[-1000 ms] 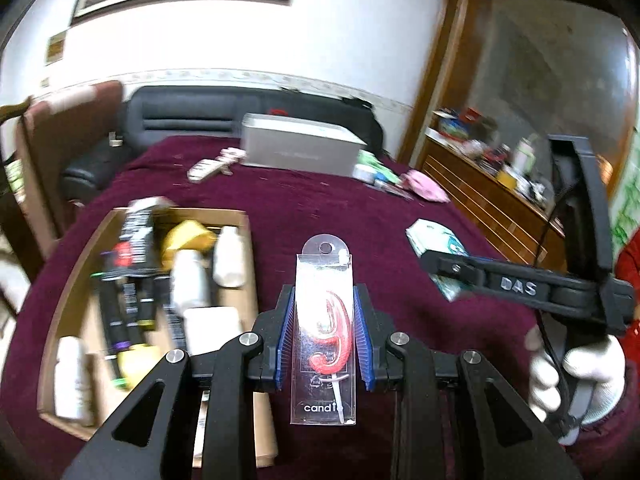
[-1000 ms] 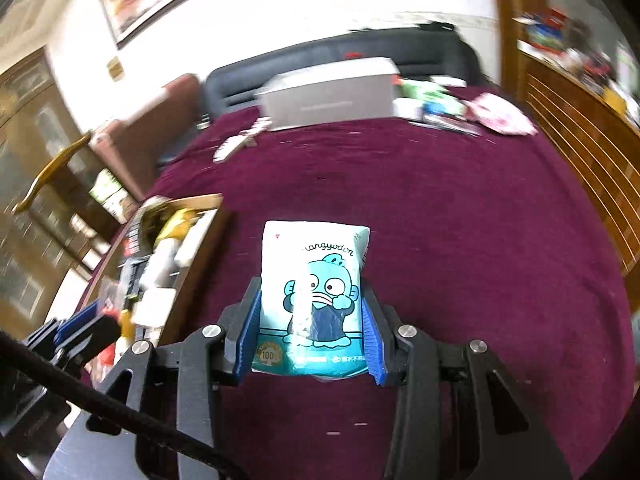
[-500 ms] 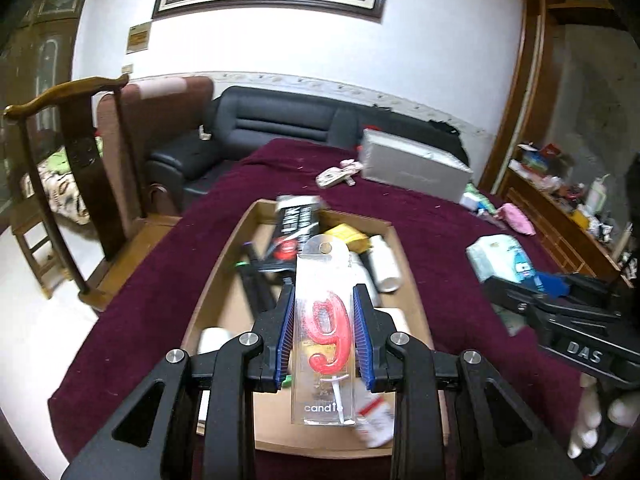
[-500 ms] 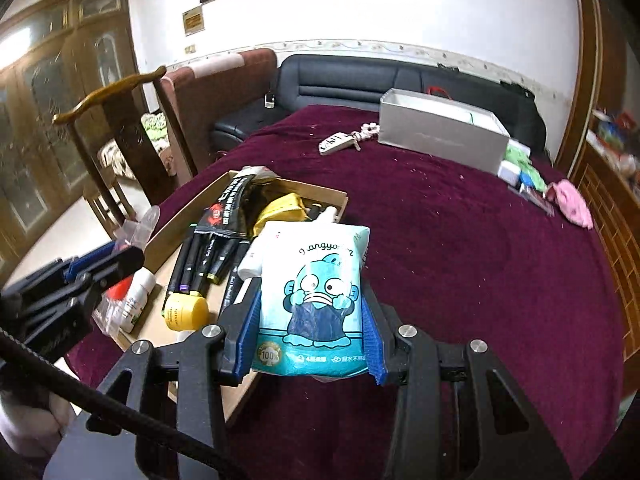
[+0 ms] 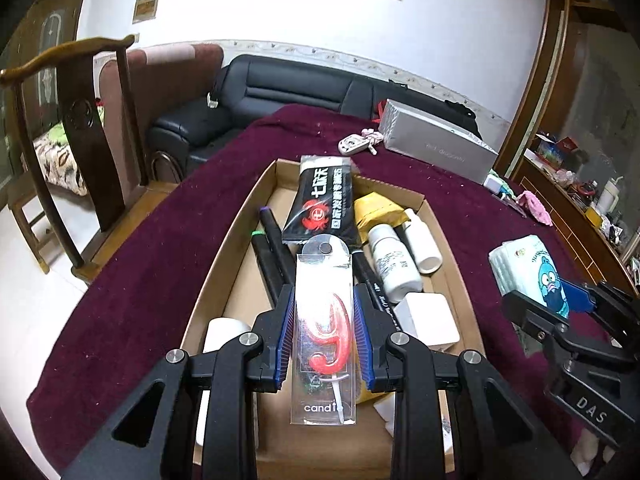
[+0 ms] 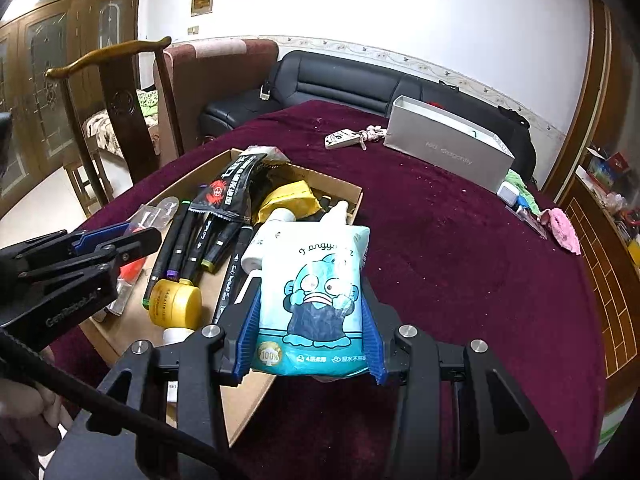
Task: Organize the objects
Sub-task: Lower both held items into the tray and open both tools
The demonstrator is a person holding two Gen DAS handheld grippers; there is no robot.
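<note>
In the left wrist view, the left tool [image 5: 324, 336] sits at lower centre, its blue pads clamped on a clear packet holding a red number-nine candle [image 5: 325, 340]. The packet stands upright above the cardboard box [image 5: 230, 280], which fills the middle of the frame on the maroon-covered table [image 5: 132, 292]. Inside the box lie dark markers [image 5: 272, 256], a black sachet with a red emblem [image 5: 322, 204], a yellow pouch [image 5: 376, 210], two white bottles [image 5: 404, 256] and a white block [image 5: 430, 318]. At the right edge the right tool [image 5: 560, 300] shows, carrying the tissue pack.

In the right wrist view, the right tool [image 6: 310, 332] at lower centre grips a teal tissue pack [image 6: 316, 300] printed with a blue cartoon character, held over the box's right rim. A yellow jar [image 6: 176, 306] lies in the box to its left. In the upper right of the frame a grey box [image 6: 448, 152] rests on the table, with a white key fob [image 6: 344, 138] just left of it. A pink cloth [image 6: 564, 230] lies at the right edge.
</note>
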